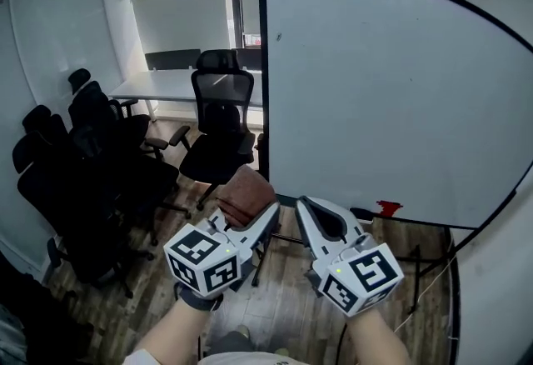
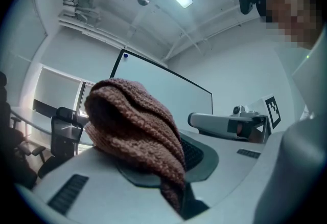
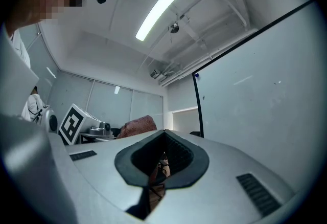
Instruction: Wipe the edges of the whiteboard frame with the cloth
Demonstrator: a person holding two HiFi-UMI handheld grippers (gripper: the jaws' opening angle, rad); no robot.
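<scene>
the left tongs (image 1: pixel 269 213) pinch the brown cloth (image 1: pixel 246 193). the right tongs (image 1: pixel 303 205) are closed, empty. wiping the whiteboard frame (image 1: pixel 263 72) looks not started.

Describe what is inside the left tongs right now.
A brown knitted cloth is clamped in the left tongs and bunches up above the jaws. It covers the jaw tips, so how deep the pinch runs cannot be seen.

Rough knitted brown cloth (image 2: pixel 134 126), smooth glossy whiteboard (image 1: pixel 391 97), wood-look floor (image 1: pixel 283 305)
</scene>
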